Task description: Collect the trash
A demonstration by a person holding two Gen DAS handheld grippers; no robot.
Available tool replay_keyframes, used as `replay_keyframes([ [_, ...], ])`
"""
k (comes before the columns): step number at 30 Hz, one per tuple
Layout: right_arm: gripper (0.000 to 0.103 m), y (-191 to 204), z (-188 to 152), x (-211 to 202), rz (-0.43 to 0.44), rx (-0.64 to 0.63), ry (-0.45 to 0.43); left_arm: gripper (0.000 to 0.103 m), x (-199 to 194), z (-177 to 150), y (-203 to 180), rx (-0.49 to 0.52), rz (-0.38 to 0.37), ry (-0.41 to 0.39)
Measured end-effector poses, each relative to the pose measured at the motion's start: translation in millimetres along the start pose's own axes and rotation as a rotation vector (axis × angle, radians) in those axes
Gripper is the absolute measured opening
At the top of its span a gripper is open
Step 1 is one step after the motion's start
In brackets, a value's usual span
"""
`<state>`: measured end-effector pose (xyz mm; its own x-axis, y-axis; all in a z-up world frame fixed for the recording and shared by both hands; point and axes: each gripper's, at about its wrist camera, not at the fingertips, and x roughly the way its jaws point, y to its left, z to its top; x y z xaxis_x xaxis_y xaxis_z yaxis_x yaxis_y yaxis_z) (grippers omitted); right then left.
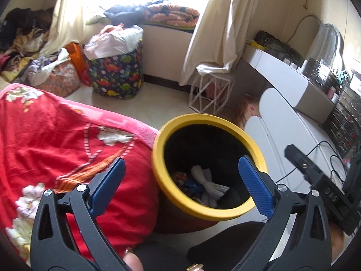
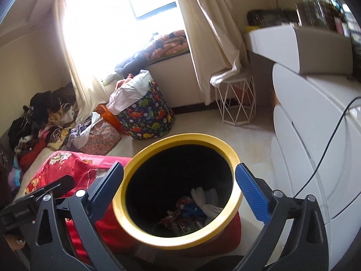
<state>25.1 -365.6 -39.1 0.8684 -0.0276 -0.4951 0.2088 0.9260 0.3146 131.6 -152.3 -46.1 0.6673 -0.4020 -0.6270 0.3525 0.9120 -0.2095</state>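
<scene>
A round bin with a yellow rim point(image 1: 203, 118) point(image 2: 180, 139) and a black liner stands on the floor beside the bed. At its bottom lie a crumpled white paper point(image 1: 207, 180) point(image 2: 207, 201) and colourful wrappers point(image 1: 185, 183) point(image 2: 180, 219). My left gripper point(image 1: 182, 164) hangs open above the bin's mouth, with nothing between its blue pads. My right gripper point(image 2: 179, 169) is also open over the mouth and holds nothing. Its black body shows at the right edge of the left wrist view point(image 1: 315, 176).
A red floral blanket point(image 1: 56, 140) point(image 2: 79, 164) touches the bin's left side. A white dresser point(image 1: 282, 124) point(image 2: 315, 135) with a black cable stands to the right. Behind are a dinosaur-print basket point(image 1: 117, 72) point(image 2: 146, 115), a white wire stool point(image 1: 209, 94) point(image 2: 237, 99) and piled clothes point(image 1: 22, 33).
</scene>
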Motion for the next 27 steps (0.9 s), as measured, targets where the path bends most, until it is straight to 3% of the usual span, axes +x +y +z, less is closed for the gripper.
replay_keyframes([
  [18, 0.097, 71.6, -31.0, -40.4, 0.073, -0.247, -0.113, 0.092, -83.2, -23.8, 55.9, -0.045, 0.190, -0.165],
  [27, 0.097, 84.7, -56.3, -71.2, 0.061, -0.304, -0.267, 0.092, -114.3, -46.6, 65.2, -0.032, 0.240, -0.274],
])
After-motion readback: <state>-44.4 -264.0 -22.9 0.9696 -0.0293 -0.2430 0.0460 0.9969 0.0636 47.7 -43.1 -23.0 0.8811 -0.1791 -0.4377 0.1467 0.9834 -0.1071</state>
